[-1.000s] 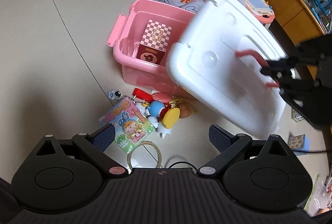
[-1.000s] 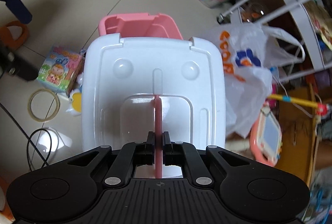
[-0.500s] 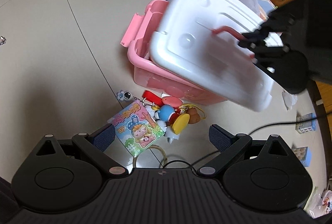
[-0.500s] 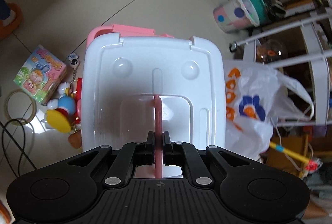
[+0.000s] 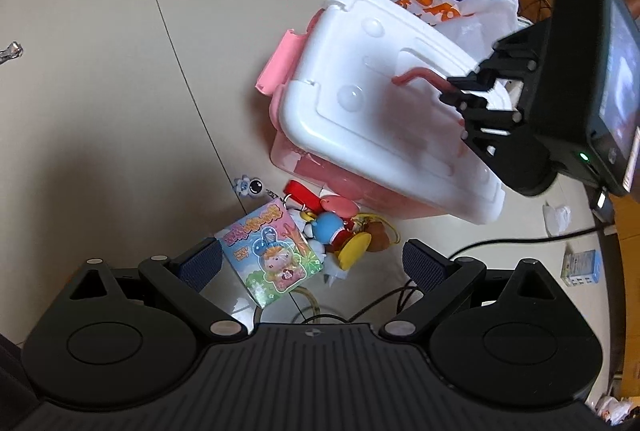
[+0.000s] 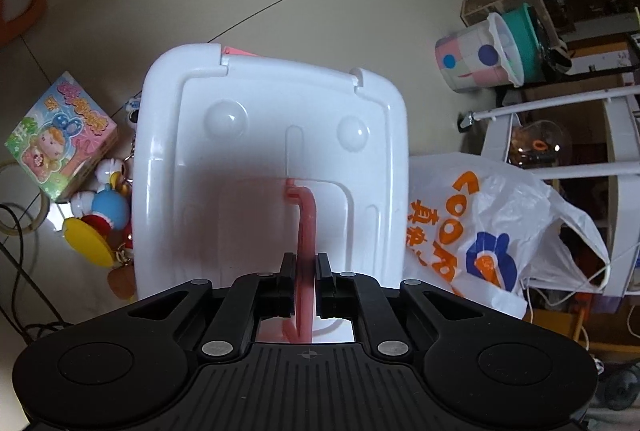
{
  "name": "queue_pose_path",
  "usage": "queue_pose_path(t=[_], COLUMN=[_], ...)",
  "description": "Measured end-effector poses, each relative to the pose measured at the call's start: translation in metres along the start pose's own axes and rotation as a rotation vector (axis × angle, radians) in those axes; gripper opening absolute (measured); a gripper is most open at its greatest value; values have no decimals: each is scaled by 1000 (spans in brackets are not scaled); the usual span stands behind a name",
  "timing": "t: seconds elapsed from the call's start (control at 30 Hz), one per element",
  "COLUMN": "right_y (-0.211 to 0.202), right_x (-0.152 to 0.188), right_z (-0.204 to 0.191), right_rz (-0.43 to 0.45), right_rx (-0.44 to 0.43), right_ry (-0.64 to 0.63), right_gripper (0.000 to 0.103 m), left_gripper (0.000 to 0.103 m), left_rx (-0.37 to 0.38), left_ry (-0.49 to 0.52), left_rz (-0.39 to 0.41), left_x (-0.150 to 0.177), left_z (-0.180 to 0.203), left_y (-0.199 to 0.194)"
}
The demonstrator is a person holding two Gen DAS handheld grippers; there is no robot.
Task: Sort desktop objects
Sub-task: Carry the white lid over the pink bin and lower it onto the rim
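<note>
My right tool (image 6: 306, 277) grips the white lid's (image 6: 256, 135) pink handle (image 6: 306, 227) over the pink bin (image 5: 320, 171); left tool (image 5: 312, 259) open above toys (image 5: 340, 227).

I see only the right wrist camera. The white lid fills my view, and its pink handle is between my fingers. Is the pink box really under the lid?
Observer: Yes. The left wrist view shows the pink box directly below the white lid; its front wall is visible under the lid's edge.
Operator: Is the lid lying flat on it?
Observer: No, the lid is tilted, and its near corner sticks out past the box wall. I cannot tell if it touches the rim.
Operator: What is the left gripper doing?
Observer: The left gripper is open and empty, above the picture booklet and the small toys on the floor.
</note>
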State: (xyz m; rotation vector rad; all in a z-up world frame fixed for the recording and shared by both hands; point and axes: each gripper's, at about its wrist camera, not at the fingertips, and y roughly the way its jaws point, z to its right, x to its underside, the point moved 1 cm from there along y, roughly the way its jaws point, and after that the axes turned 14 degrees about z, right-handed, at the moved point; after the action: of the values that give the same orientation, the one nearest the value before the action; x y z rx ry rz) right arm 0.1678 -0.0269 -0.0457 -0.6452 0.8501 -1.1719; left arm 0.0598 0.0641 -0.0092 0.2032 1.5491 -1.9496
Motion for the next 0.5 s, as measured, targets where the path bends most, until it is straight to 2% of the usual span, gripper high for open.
queue_pose_path(t=[0.5], right_y=[29], right_x=[-10], right_z=[6], right_rz=[-11], right_rx=[25], right_ry=[-54], right_gripper=[10], left_gripper=[99], left_rx=[0], left_ry=[-29], left_rz=[-10], left_x=[-2], left_z=[-7], left_y=[3])
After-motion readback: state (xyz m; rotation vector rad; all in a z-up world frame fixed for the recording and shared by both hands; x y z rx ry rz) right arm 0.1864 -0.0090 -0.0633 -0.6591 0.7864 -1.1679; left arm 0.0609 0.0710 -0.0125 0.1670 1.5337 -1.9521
